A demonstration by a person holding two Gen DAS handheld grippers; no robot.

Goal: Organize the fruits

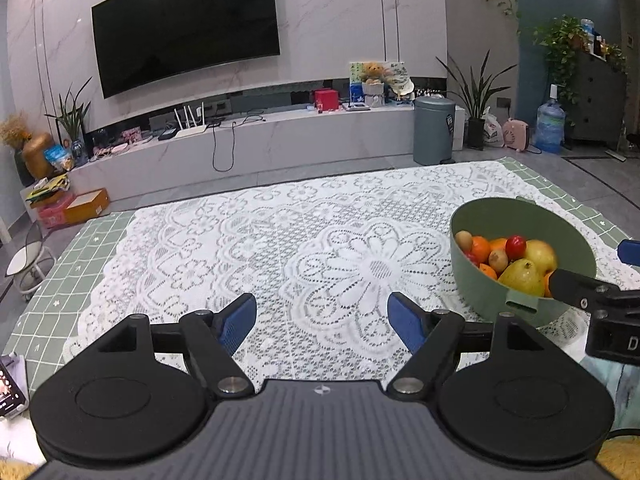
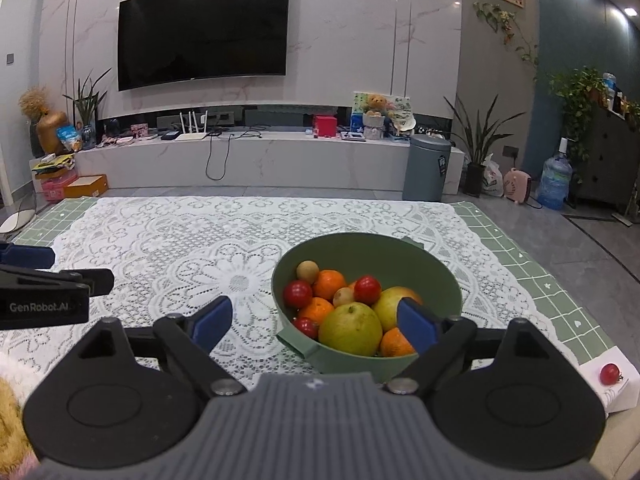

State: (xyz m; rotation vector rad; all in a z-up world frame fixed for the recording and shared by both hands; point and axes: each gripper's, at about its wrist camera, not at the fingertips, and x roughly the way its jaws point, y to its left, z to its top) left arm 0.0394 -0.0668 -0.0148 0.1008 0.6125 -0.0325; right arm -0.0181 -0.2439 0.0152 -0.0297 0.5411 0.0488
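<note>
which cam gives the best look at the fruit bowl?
Right wrist. The green fruit bowl sits near centre with its whole rim visible, between the open right gripper fingers. Left wrist shows it at the right edge, partly behind the right gripper's finger.

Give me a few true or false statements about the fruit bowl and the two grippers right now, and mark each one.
1. The green bowl holds fruit. True.
2. The right gripper is shut on an orange. False: it is open, holding nothing.
3. A red cherry tomato lies outside the bowl, on white paper. True.
4. The left gripper grips the bowl's rim. False: it is open above the lace tablecloth, apart from the bowl.
</note>
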